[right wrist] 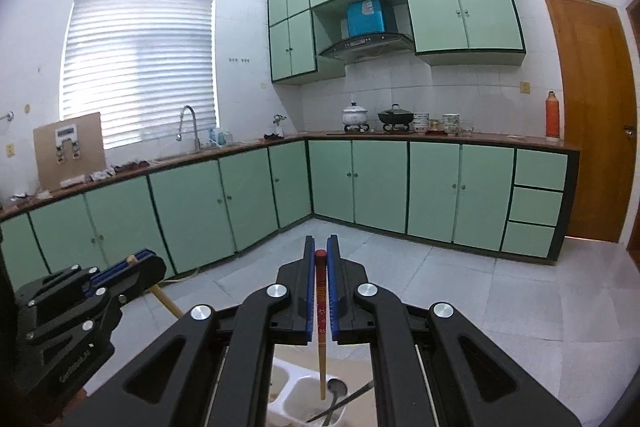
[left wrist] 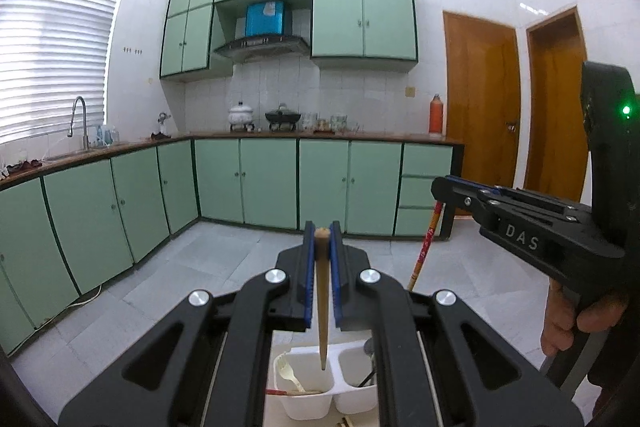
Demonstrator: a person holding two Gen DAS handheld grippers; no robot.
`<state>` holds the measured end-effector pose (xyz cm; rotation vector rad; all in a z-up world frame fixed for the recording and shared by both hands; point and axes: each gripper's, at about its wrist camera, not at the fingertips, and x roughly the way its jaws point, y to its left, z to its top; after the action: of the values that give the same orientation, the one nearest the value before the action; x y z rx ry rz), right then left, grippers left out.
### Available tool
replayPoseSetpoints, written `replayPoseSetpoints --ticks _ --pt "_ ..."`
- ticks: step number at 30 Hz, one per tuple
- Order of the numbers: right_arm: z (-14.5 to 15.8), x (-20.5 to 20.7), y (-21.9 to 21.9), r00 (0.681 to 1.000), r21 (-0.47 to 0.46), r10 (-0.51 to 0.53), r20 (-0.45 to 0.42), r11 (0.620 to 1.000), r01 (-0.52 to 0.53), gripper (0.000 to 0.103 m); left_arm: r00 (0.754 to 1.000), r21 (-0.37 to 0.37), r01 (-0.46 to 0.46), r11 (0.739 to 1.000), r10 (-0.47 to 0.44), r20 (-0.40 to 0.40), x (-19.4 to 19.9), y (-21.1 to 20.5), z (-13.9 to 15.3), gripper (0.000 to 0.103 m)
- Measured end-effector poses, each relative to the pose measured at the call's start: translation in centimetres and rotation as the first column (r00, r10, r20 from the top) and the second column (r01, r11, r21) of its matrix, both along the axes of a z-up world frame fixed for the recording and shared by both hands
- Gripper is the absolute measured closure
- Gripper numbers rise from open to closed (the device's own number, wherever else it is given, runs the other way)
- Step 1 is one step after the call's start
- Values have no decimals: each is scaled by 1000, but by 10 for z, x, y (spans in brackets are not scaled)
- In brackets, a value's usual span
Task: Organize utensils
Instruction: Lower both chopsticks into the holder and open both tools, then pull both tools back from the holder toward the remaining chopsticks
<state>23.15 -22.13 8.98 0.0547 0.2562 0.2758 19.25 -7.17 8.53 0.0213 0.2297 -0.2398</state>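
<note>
Wooden chopstick (left wrist: 321, 291) clamped between left tongs (left wrist: 322, 259)

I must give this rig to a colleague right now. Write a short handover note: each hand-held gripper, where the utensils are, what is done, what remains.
Left hand-held gripper: shut on a plain wooden chopstick, tip hanging over the white divided caddy.
Right hand-held gripper: shut on a red-topped chopstick, tip over the caddy's compartment with the metal spoon.
Done: a pale plastic fork already lies in the caddy.
Left: lower both chopsticks in and release. Whether more utensils wait outside the caddy cannot be seen.
</note>
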Motion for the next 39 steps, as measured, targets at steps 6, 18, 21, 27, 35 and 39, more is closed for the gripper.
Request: replayPoseSetpoints --ticks 6,18,21,27,35,39 --pt "-43 22 7 997 -1 8 -70 1000 -8 97 997 15 -20 1000 21 -77 33 3 -36 97" --pt "-78 2 5 994 -52 -17 -112 999 12 72 982 22 -28 999 31 -187 43 19 -75 87" --pt "-72 -12 -2 996 -41 -41 -85 998 38 58 989 17 -32 999 34 -141 28 24 -66 72" --pt "-69 -53 -15 995 -28 -97 -35 995 96 31 997 -3 -40 999 39 -67 -14 33 -55 50" --pt "-96 -109 -20 985 -26 -168 -36 986 168 11 997 -30 -64 997 63 -49 -74 37 -79 28" --pt "-117 -130 -18 982 -32 -178 -69 984 177 10 995 -10 -69 998 68 -68 -97 37 -99 25"
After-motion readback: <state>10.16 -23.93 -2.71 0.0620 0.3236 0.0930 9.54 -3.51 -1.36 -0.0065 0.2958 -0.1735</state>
